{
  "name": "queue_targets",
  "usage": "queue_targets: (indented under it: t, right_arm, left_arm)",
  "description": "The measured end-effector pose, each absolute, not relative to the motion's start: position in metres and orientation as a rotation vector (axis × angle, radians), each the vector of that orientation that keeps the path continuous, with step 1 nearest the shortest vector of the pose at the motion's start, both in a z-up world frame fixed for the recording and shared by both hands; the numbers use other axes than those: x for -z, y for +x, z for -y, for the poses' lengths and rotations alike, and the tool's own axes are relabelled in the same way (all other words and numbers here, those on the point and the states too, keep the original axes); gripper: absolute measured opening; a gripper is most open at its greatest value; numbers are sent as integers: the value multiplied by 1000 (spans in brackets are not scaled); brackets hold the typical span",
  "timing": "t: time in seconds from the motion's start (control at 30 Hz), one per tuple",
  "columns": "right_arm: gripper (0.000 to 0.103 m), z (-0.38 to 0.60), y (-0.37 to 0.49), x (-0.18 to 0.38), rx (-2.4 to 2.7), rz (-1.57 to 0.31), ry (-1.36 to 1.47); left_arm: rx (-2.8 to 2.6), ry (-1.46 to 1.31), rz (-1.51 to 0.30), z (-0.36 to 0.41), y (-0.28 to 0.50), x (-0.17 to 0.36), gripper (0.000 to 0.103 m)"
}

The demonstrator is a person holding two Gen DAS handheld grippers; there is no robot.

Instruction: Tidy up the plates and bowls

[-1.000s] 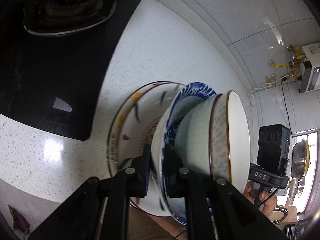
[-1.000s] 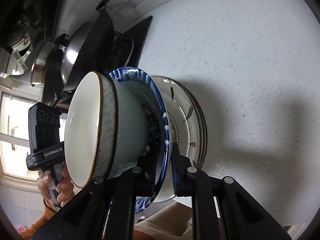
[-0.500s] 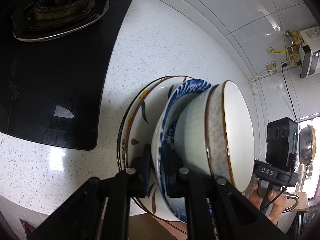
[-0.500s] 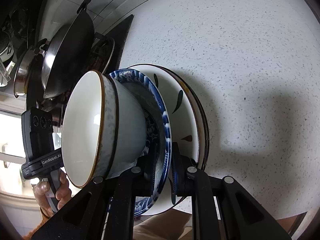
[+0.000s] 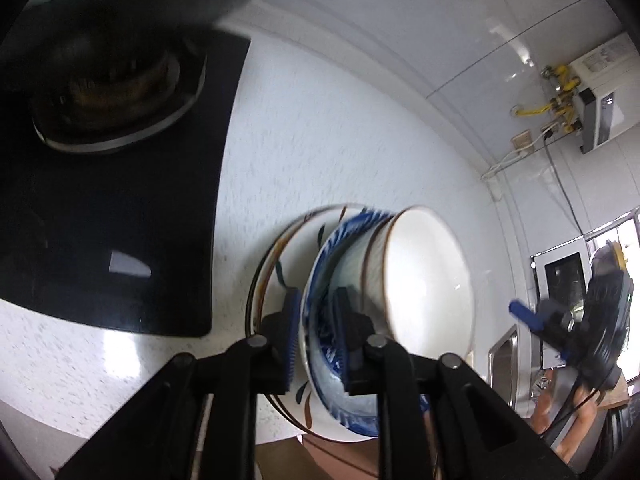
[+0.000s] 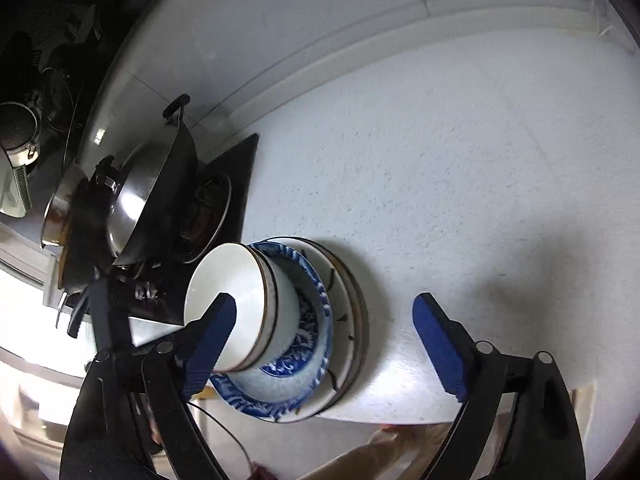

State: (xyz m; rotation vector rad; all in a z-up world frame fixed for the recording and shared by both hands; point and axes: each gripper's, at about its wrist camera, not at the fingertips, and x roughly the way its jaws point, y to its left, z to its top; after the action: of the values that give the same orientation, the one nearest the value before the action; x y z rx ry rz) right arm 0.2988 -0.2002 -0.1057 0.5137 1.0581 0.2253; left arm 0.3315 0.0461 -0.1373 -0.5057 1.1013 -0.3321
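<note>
Now, at the near edge of a white speckled counter [image 6: 460, 168], we see the stack of dishes resting: a white bowl [image 6: 228, 300] with a brown rim sits in a blue-patterned bowl [image 6: 316, 344], which lies on white plates [image 6: 352, 320] painted with dark leaf strokes. Our right gripper [image 6: 324, 348] hangs above and toward us from the stack, its blue-padded jaws opening and already spread wide; one finger [image 6: 210, 336] crosses in front of the white bowl, the other stands over bare counter, and we see no pad pressing on any dish. Our left gripper [image 5: 316, 336] is at the opposite side of the stack, and its jaws are opening too: the rim of the blue-patterned bowl [image 5: 320, 280] stands between the two pads with a sliver of gap showing on each side, so we read the grip as let go, though blur softens the edges. From that side the white bowl [image 5: 424, 280] faces right and the plates [image 5: 272, 276] lie behind the blue rim. Beside the stack lies a black glass stove top [image 5: 120, 216] with a burner [image 5: 116, 92], and a steel wok [image 6: 156, 188] sits on the stove in the right view. White wall tiles [image 5: 400, 40] run behind the counter, with a wall-mounted unit [image 5: 596, 100] and yellow fittings high on the right.
</note>
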Motion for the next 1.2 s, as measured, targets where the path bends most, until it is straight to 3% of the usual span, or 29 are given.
queue_targets:
  t: [0.07, 0.1, 0.3, 0.63, 0.9, 1.2]
  right_arm:
    - [100, 196, 275, 99, -193, -1011, 470]
    - [102, 195, 263, 98, -189, -996, 458]
    - [102, 187, 210, 103, -140, -934, 324]
    - [102, 218, 156, 114, -199, -899, 227]
    - [102, 235, 107, 104, -300, -840, 144]
    - [102, 245, 86, 91, -368, -796, 193]
  left_arm:
    - [301, -419, -974, -50, 314, 111, 51]
    - [285, -374, -910, -51, 304, 99, 52]
    - [181, -99, -620, -41, 228, 57, 54]
    - [28, 48, -688, -1, 145, 89, 54]
    - [-63, 4, -557, 60, 66, 25, 54]
    - [-80, -109, -513, 55, 35, -21, 54]
